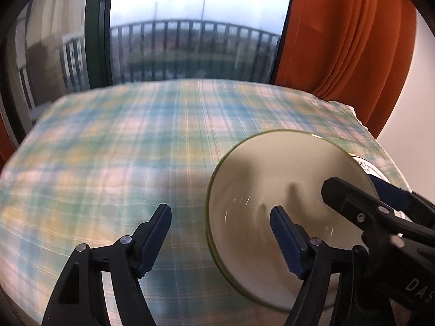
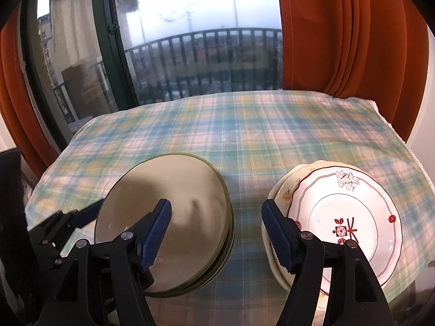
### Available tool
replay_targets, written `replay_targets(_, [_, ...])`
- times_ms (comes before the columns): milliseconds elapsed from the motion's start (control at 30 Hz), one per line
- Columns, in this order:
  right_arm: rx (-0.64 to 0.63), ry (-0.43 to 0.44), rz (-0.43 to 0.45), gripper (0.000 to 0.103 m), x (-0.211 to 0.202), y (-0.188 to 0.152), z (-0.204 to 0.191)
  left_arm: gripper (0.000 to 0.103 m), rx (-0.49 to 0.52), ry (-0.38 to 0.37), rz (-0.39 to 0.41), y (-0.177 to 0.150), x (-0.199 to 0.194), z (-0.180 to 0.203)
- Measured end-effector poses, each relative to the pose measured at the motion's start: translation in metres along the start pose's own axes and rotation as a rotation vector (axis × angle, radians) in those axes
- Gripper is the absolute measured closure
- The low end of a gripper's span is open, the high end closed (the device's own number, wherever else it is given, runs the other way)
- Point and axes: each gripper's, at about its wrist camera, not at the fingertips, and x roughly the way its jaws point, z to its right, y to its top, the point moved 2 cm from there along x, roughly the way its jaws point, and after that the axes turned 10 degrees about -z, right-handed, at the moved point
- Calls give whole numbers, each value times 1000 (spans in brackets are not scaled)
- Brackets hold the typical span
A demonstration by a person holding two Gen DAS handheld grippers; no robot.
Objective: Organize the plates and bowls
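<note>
Bowls, green-rimmed and nested, sit mouth-up on a plaid cloth; only the right wrist view shows the floral plates stacked just beside them, face-up. Left gripper gapes wide and holds nothing, one finger over the bowls' hollow. Right gripper spreads as wide, empty, between bowls and plates

Green-rimmed bowls, red-flowered white plate, blue-green plaid tablecloth, orange curtains.
</note>
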Motion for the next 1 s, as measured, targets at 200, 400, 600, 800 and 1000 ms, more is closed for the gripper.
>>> replay_targets(200, [54, 28, -61, 31, 15, 4, 11, 30, 11, -68, -61, 2, 10, 8])
replay_targets(400, [102, 66, -112, 31, 23, 6, 17, 41, -1, -122, -119, 3, 14, 11])
replay_targets(600, [126, 91, -149, 31, 36, 4, 14, 44, 6, -116, -132, 2, 16, 15])
replay_targets(800, [199, 143, -205, 31, 50, 5, 18, 44, 2, -103, -130, 1, 15, 16])
replay_targets(1000, [198, 168, -234, 42, 54, 7, 7, 44, 22, -61, -124, 2, 14, 17])
